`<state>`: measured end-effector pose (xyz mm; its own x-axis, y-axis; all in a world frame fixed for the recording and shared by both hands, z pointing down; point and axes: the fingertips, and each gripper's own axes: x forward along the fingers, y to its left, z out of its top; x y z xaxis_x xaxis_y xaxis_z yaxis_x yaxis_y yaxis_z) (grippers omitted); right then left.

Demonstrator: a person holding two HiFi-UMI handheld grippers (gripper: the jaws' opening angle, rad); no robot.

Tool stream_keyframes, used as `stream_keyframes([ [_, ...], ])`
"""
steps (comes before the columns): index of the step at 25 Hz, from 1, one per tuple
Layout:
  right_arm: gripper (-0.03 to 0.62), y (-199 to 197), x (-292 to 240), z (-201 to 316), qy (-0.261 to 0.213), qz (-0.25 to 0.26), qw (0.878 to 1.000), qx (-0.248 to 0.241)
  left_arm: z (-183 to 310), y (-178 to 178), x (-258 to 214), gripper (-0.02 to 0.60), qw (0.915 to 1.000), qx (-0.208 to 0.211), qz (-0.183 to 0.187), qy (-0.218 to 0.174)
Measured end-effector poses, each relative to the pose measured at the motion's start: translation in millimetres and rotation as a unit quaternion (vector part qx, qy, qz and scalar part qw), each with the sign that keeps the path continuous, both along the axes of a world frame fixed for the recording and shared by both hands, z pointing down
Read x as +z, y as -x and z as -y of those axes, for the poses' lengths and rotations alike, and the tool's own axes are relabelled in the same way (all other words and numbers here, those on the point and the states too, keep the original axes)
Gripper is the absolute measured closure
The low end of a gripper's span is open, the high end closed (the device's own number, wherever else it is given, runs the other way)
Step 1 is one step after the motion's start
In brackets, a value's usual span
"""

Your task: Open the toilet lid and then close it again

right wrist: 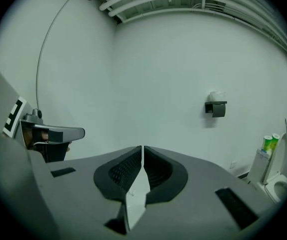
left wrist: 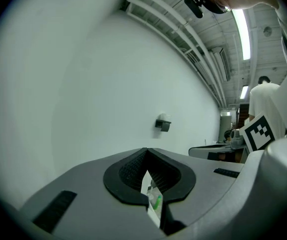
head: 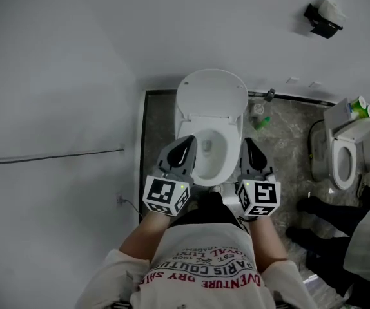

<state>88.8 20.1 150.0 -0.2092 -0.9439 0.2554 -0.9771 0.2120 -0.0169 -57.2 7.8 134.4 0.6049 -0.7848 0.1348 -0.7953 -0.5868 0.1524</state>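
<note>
The white toilet stands against the far wall with its lid raised upright and the bowl uncovered. My left gripper hovers over the bowl's left rim and my right gripper over its right rim, neither touching the toilet. In the left gripper view the left gripper points at the white wall with its jaws together and nothing between them. The right gripper shows the same in its own view: jaws met at the tips, empty.
A toilet-paper holder hangs on the wall at upper right. A second toilet with green bottles on its tank stands to the right. A green bottle lies on the floor beside the toilet. A person in dark clothes stands at right.
</note>
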Motion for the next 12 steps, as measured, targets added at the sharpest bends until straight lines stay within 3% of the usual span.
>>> stream_keyframes([
  [5,0.571,10,-17,-43,-0.009,-0.013,1.000,-0.002,-45,15,-19,0.575,0.9998,-0.001,-0.010,-0.015],
  [12,0.571,20,-45,-72,-0.027,-0.028,0.999,-0.035,-77,6,-49,0.575,0.9990,0.007,-0.011,-0.042],
])
